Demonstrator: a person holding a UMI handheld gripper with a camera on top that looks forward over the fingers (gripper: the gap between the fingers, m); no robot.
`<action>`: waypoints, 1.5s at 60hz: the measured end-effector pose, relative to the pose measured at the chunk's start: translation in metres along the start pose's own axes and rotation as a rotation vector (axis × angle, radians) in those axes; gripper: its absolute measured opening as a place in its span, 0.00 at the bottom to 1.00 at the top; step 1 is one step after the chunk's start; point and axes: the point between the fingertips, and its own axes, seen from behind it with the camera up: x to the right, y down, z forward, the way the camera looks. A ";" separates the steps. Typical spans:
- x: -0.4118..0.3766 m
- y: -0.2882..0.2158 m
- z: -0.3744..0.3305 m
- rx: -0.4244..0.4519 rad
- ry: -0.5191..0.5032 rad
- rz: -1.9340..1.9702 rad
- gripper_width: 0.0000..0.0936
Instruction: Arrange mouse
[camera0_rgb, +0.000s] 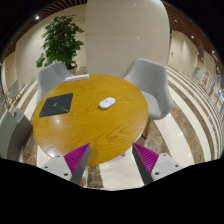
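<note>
A white mouse (107, 102) lies on the round wooden table (95, 125), right of a dark mouse mat (56, 104). The mouse is off the mat, with bare wood between them. My gripper (111, 157) is open and empty, well short of the mouse, above the table's near edge. Its two fingers (76, 157) with magenta pads stand wide apart, with the table edge and floor showing between them.
Light grey chairs stand around the table: one at the far left (52, 78), one at the far right (150, 82), one at the near left (12, 130). A green potted plant (62, 40) stands beyond, beside a white column (125, 35).
</note>
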 end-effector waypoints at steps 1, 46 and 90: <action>-0.003 0.009 0.001 0.004 0.000 0.002 0.93; -0.044 -0.071 0.185 0.058 -0.077 -0.092 0.93; -0.048 -0.129 0.324 0.021 -0.080 -0.097 0.93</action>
